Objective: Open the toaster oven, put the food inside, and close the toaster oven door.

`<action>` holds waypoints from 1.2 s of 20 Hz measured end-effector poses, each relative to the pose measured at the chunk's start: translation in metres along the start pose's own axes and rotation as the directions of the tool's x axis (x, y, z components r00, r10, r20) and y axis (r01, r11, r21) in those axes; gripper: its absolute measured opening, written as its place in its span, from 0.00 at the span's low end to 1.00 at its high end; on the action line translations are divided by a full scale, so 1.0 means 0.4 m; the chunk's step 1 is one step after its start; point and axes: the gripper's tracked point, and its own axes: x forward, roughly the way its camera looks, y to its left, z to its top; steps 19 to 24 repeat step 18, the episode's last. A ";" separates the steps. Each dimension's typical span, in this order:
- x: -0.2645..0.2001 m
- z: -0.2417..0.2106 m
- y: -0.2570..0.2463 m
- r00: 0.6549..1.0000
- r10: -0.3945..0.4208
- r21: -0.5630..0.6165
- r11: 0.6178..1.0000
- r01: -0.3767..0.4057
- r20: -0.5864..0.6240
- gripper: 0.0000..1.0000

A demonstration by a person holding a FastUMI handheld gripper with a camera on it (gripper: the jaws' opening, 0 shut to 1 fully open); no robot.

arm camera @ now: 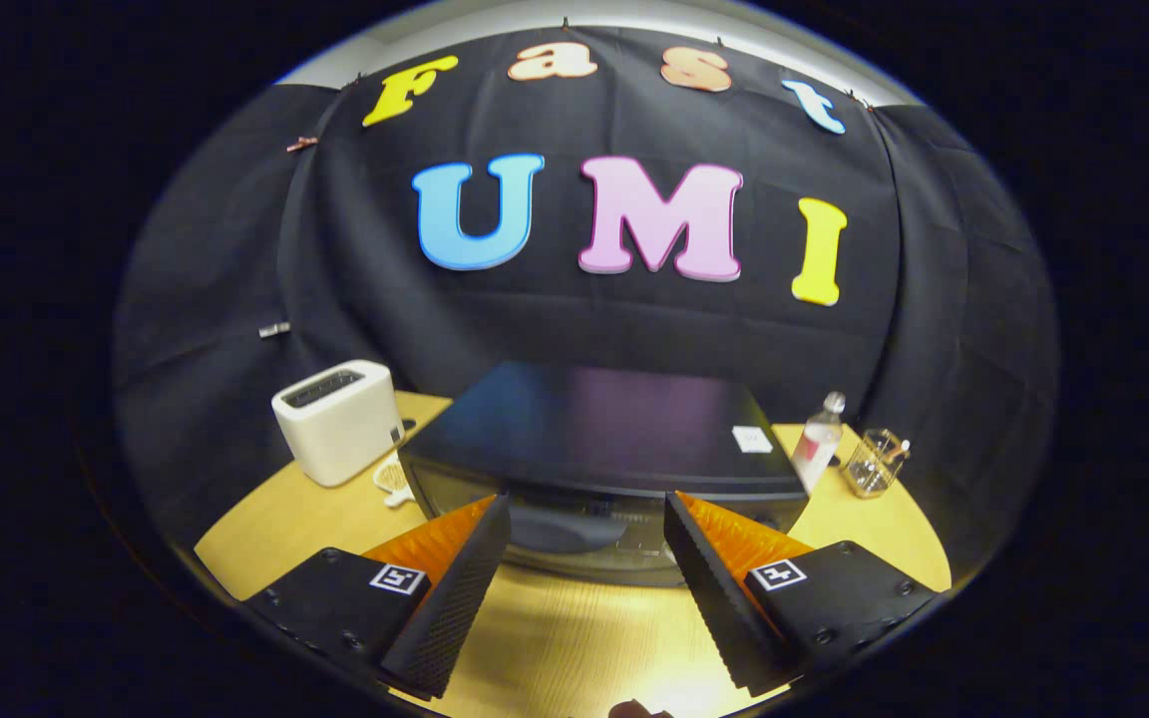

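Note:
A black toaster oven [594, 419] stands on the wooden table [574, 638], just ahead of my fingers, seen from slightly above. Its glass door [584, 543] faces me and looks closed, with a dark shape dimly visible behind the glass. My gripper [586, 499] is open, its fingertips wide apart close to the upper edge of the door. Nothing lies between the fingers. A small pale round item [393, 479] rests on the table at the oven's left front corner; I cannot tell what it is.
A white slot toaster [340, 419] stands left of the oven. To the oven's right are a clear plastic bottle [818, 439] and a glass jar [876, 463]. Bare wood stretches under and around my fingers.

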 end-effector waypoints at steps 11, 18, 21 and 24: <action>-0.377 0.162 -0.266 0.969 -0.158 0.029 0.987 0.156 0.187 1.00; -0.394 0.169 -0.362 0.950 -0.247 0.129 0.966 0.225 0.192 1.00; -0.394 0.169 -0.362 0.950 -0.247 0.129 0.966 0.225 0.192 1.00; -0.394 0.169 -0.362 0.950 -0.247 0.129 0.966 0.225 0.192 1.00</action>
